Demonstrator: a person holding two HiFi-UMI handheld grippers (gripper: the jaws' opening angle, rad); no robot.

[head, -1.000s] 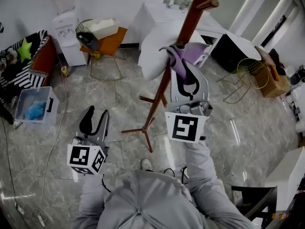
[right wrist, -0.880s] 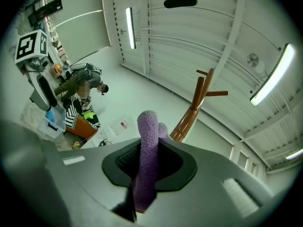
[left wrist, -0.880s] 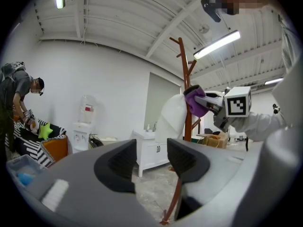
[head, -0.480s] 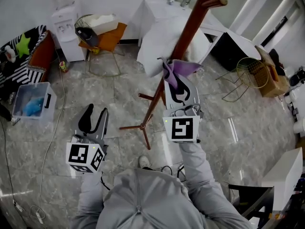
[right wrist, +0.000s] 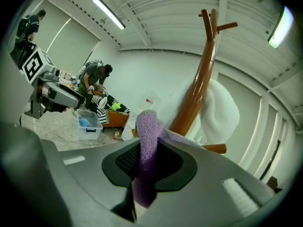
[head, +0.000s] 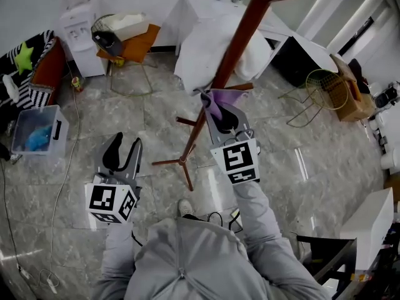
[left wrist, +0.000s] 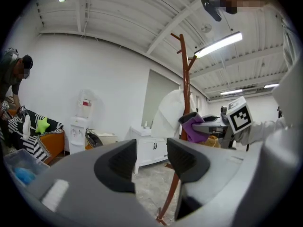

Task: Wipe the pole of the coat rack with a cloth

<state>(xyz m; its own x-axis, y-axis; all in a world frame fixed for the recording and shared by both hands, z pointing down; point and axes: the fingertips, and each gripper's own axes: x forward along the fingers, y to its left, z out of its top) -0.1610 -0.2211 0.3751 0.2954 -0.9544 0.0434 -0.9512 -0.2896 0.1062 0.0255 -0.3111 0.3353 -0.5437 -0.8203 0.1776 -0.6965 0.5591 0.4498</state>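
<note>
The brown wooden coat rack pole rises from its spread feet on the marble floor. My right gripper is shut on a purple cloth, and the cloth presses against the pole's right side about halfway up. In the right gripper view the purple cloth sits pinched between the jaws with the pole just behind it. My left gripper hangs open lower left, apart from the rack; its view shows the pole and the cloth ahead.
A white garment hangs on the rack's far side. A white cabinet stands behind it, and a water dispenser and a chair with an orange seat lie far left. A clear bin sits left; a wire basket right. Other people stand far off.
My right gripper has slid down and to the left along the pole with the purple cloth still pinched. The left gripper has stayed about where it was.
</note>
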